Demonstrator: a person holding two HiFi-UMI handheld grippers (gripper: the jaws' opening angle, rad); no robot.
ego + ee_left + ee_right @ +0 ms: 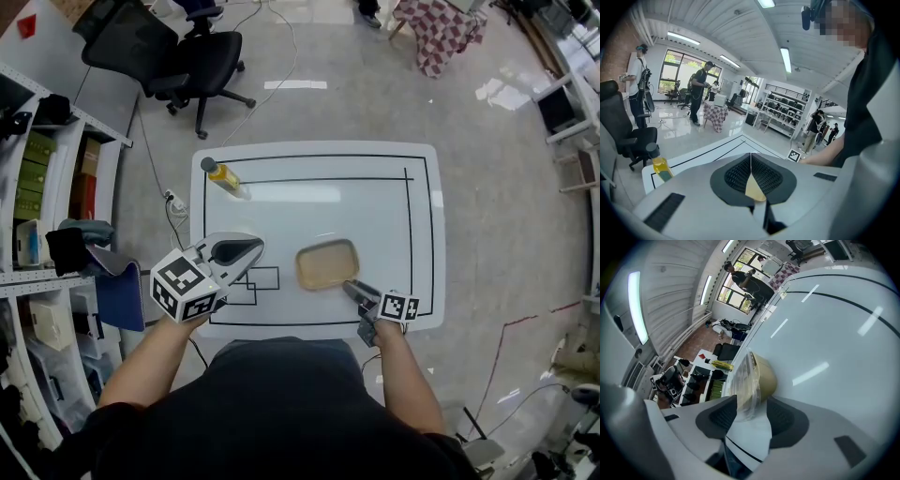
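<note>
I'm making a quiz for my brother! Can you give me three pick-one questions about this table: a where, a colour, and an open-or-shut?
1. Where is the bottle of yellow liquid?
A. The table's far left corner
B. Beside the container
C. In a gripper

2. What colour is the lidded container?
A. Blue
B. Tan
C. Red

3. The left gripper has its jaws:
A. Wide apart
B. Together, empty
C. On the bottle

Answers:
1. A, it is at the far left corner of the table.
2. B, tan under a clear lid.
3. B, its pads meet.
</note>
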